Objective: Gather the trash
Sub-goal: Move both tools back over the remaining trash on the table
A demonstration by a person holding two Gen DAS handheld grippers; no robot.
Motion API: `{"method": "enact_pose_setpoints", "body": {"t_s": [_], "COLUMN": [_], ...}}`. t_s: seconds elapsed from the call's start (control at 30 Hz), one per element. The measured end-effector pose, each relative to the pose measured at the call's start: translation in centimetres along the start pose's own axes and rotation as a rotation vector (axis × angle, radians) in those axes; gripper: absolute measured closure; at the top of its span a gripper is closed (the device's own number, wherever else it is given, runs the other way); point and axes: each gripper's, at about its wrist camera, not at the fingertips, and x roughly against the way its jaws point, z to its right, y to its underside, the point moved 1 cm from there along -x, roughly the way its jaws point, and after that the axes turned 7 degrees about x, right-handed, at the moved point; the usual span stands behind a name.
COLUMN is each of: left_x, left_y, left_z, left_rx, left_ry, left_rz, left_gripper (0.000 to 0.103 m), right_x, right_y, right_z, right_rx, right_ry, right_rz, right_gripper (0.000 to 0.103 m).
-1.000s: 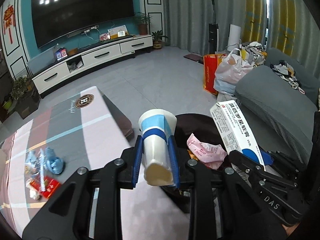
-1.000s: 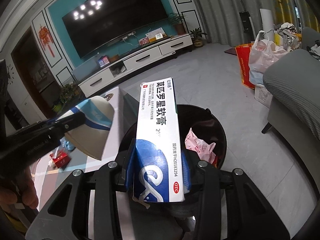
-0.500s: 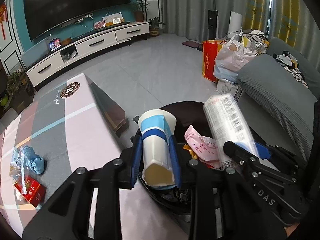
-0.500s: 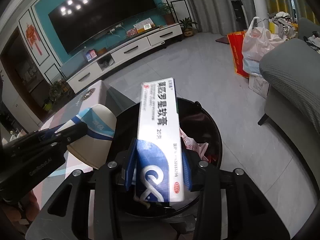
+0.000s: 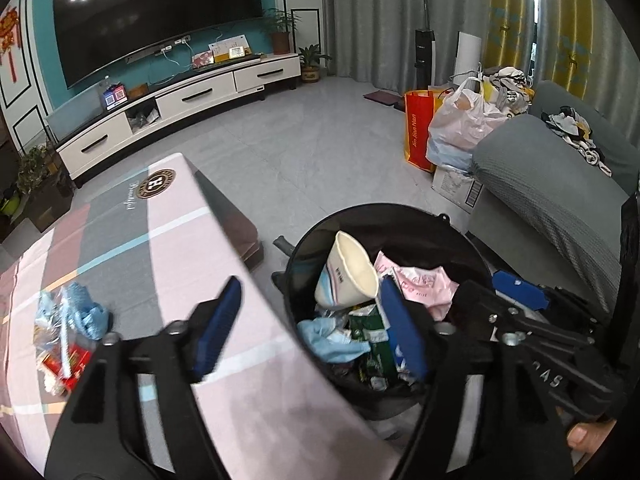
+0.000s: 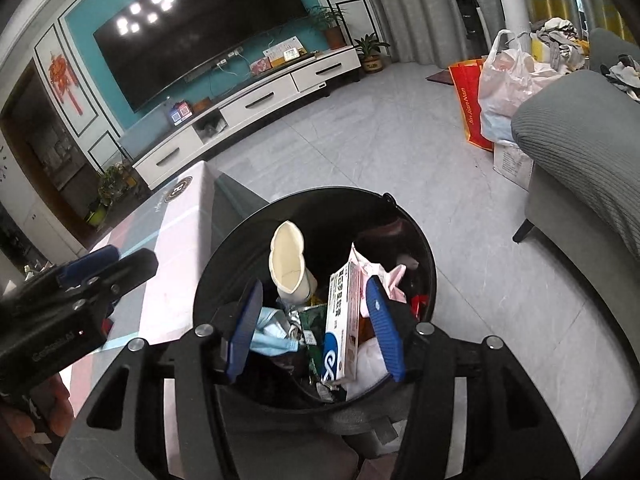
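Jaws on both grippers are opening over the black bin [image 6: 224, 248] at frame centre, so I am letting the paper cup [image 5: 350, 276] and ointment box [image 6: 342, 320] fall clear of the left gripper [image 5: 308, 322] and right gripper [image 6: 316, 330], gripping nothing, before withdrawing.

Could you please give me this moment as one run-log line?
left tool: opening, empty | right tool: opening, empty | paper cup, ointment box: in black bin | wrappers: on table
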Motion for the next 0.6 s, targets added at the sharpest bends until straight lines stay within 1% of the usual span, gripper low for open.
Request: {"method": "enact_pose_setpoints", "body": {"t_s": [0.13, 0.2, 0.23, 0.27, 0.33, 0.4, 0.5, 0.6], "left_x": [1.7, 2.5, 3.0, 3.3, 4.4, 5.4, 7.3, 8.7], "left_y": [1.6, 2.4, 3.0, 3.5, 4.8, 5.8, 7.5, 9.1], "left_z": [-1.3, -2.0, -2.6, -3.0, -4.1, -5.2, -7.0, -8.9], "left_rx": [-0.002, 0.005, 0.007, 0.007, 0.018, 0.036, 0.072, 0.112], "left_ry": [-0.016, -0.017, -0.023, -0.03, -0.045, -0.05, -0.055, -0.082], "left_rz": [-0.033, -0.053, -0.076, -0.093, -0.127, -0.148, -0.16, -0.169], "left_gripper": [0.013, 0.01, 0.006, 0.005, 0.004, 0.004, 0.003, 0.003], "right_x": [1.5, 2.0, 2.3, 2.6, 3.3, 3.8, 4.4, 4.8], "right_y": [1.0, 1.6, 1.8, 2.1, 2.6, 3.0, 3.5, 3.8], "right_z": [-1.0, -1.5, -1.8, -2.2, -3.1, -3.8, -5.3, -7.2], "right_rx": [0.004, 0.002, 0.005, 0.013, 0.026, 0.034, 0.063, 0.105], "right_ry": [-0.002, -0.002, -0.002, -0.002, 0.003, -0.001, -0.011, -0.022], "right_rz": [-0.01, -0.021, -0.025, -0.03, -0.038, -0.05, -0.07, -0.086], "right_gripper": [0.044, 0.038, 0.037, 0.036, 0.033, 0.028, 0.026, 0.024]}}
